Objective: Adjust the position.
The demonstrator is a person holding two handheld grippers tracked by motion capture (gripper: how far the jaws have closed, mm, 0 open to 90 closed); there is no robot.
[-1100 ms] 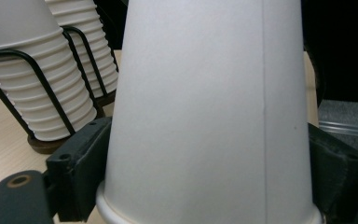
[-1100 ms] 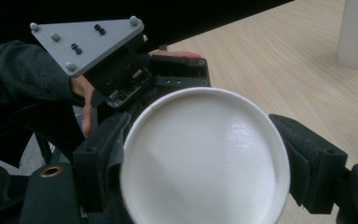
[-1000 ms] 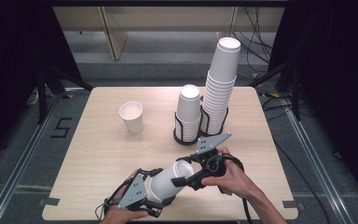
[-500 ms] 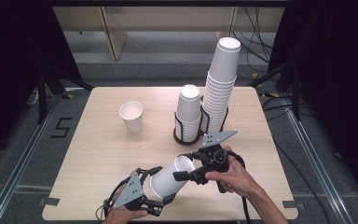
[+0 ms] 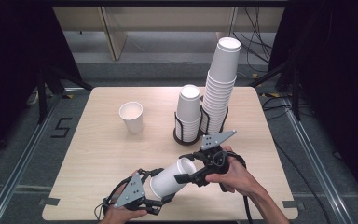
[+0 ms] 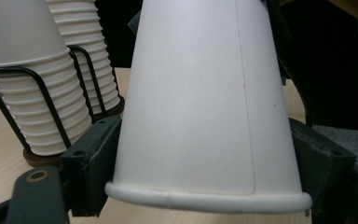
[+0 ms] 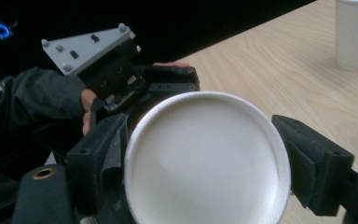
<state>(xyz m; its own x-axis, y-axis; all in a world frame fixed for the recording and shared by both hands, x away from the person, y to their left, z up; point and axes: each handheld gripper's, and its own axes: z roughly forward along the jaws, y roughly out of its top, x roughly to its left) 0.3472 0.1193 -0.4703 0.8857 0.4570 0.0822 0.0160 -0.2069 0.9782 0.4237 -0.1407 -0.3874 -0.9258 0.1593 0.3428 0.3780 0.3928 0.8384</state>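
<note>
A white paper cup (image 5: 168,179) lies on its side above the table's front edge, held between both grippers. My left gripper (image 5: 158,187) comes in from the lower left; its jaws have just been closing and now press on the cup (image 6: 200,116) near its rolled rim. The left gripper (image 6: 205,158) has a black jaw against each side of the cup. My right gripper (image 5: 187,171) comes from the right and is shut on the narrow end. In the right gripper view the cup's round base (image 7: 205,163) faces the camera between the right gripper (image 7: 205,161) jaws.
A single upright cup (image 5: 131,116) stands at the table's middle left. A black wire holder (image 5: 186,135) at the middle right carries a short cup stack (image 5: 188,109) and a tall stack (image 5: 221,84). The wooden table (image 5: 98,154) has dark floor around it.
The left gripper's jaws have closed in on the cup's wide end. Both hands and the cup have stayed at about the same place.
</note>
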